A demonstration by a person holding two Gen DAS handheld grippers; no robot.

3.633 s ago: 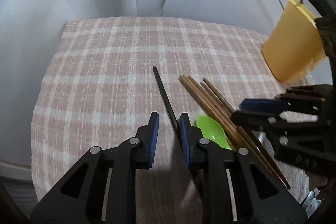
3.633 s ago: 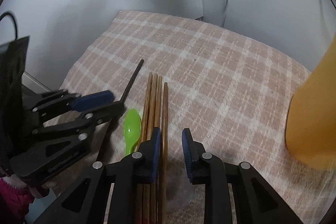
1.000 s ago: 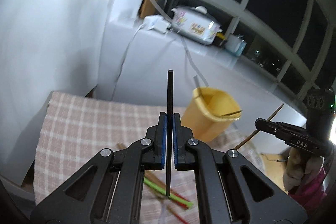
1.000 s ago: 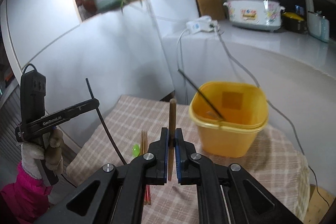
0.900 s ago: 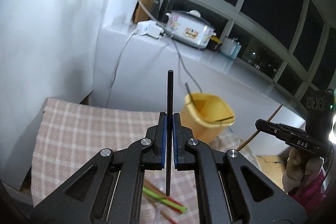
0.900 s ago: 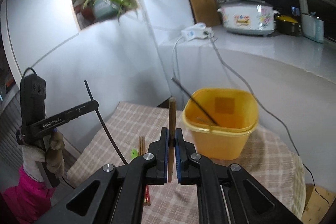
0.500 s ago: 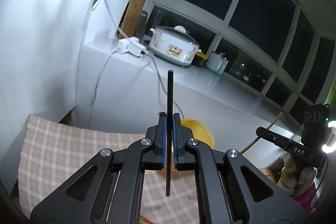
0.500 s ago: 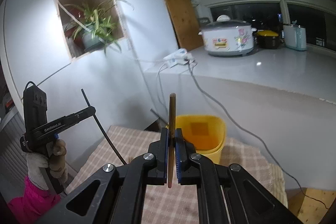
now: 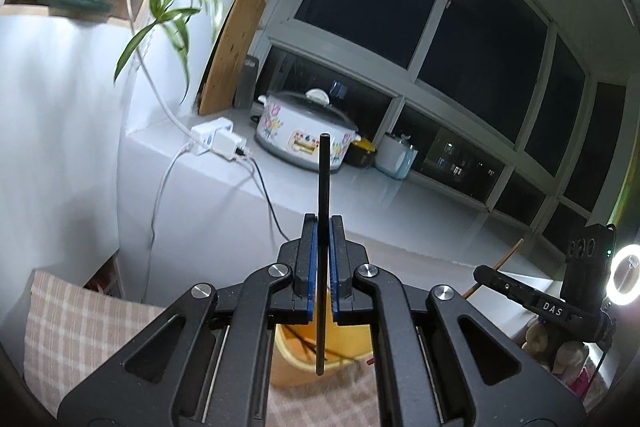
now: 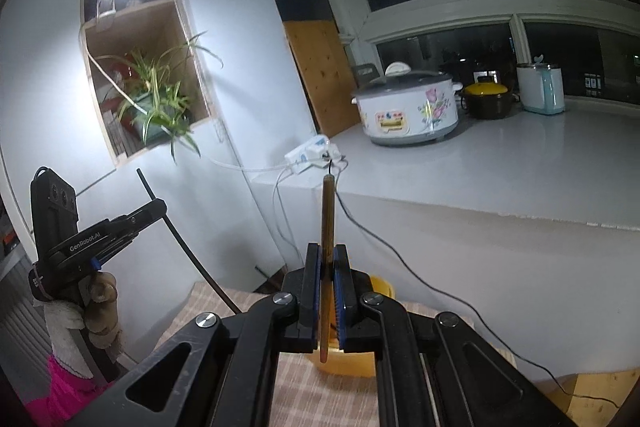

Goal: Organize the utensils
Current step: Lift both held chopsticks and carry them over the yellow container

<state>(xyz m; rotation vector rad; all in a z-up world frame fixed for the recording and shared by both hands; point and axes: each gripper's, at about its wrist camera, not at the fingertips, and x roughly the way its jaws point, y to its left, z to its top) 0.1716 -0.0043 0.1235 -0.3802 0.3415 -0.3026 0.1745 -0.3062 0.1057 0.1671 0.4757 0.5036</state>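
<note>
1. The left gripper (image 9: 322,267) is clamping a black chopstick (image 9: 323,195) upright between its jaws.
2. The right gripper (image 10: 329,287) is pinching a wooden chopstick (image 10: 328,219) likewise.
3. Below both jaws, the yellow bin (image 9: 344,359) is already holding sticks; these two are awaiting their drop.

Floral rice cooker (image 10: 408,109) on white counter (image 10: 500,179) — spider plant (image 10: 160,95) in wall niche, power strip (image 9: 218,141), dark windows (image 9: 400,7)

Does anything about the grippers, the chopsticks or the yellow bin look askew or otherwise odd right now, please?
Nothing stands out. The left gripper clamps a black chopstick upright, the right gripper a brown chopstick upright, and the yellow bin stands below on the checked cloth.
</note>
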